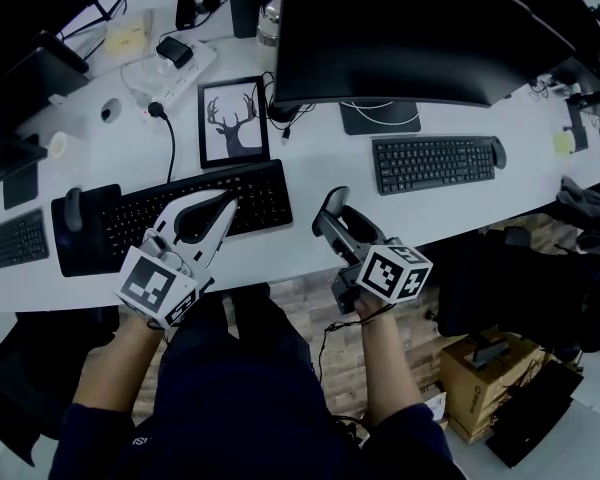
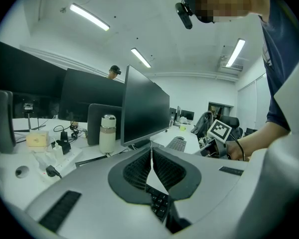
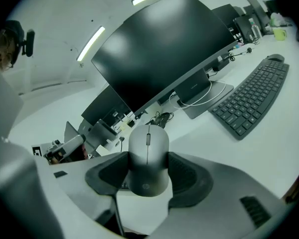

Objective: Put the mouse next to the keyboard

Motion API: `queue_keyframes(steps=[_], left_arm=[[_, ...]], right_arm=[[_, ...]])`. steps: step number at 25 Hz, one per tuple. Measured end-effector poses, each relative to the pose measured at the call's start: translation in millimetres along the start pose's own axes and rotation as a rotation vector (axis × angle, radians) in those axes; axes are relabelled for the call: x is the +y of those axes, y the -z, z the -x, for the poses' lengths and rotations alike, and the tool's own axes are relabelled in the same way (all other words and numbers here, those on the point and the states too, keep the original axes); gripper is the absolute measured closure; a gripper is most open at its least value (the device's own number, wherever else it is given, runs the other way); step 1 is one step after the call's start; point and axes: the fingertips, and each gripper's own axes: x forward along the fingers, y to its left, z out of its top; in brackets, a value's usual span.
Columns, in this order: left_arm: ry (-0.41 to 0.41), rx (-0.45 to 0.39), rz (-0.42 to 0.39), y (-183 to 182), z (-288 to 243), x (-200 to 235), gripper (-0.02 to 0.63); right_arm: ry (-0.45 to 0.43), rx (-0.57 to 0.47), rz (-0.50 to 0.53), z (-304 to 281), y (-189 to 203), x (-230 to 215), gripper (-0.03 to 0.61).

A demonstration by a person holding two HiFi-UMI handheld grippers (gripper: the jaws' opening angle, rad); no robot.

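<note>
Right gripper (image 3: 148,157): jaws clenched on the mouse (image 3: 148,158) – one pad on each long side, with the wheel end pointing away from the camera.
Left gripper (image 2: 151,156): jaws pressed together with nothing between them; it hangs over the black keyboard (image 1: 195,208).
Where the mouse is: in the head view it is over the bare white desk (image 1: 300,163), just beside the right end of the black keyboard. A second keyboard (image 3: 251,98) lies well apart to the right. I cannot tell if the mouse touches the desk.
Step in hand: I judge it to be the placing, with the spot almost reached.
How to do it well: bring the mouse down flat until its whole underside is on the desk, keeping its long side parallel to the end of the keyboard. Only then let the jaws part – slowly, so no pad drags it sideways.
Risk: a tilted release may let it slide against the keys.
</note>
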Motion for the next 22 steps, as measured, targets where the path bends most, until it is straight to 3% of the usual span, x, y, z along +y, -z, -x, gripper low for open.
queue_keyframes(steps=[22], left_arm=[[-0.024, 0.016, 0.055, 28.6, 17.5, 19.5, 0.575]], right_arm=[[0.168, 0.185, 0.161, -35.6, 44.4, -24.1, 0.324]])
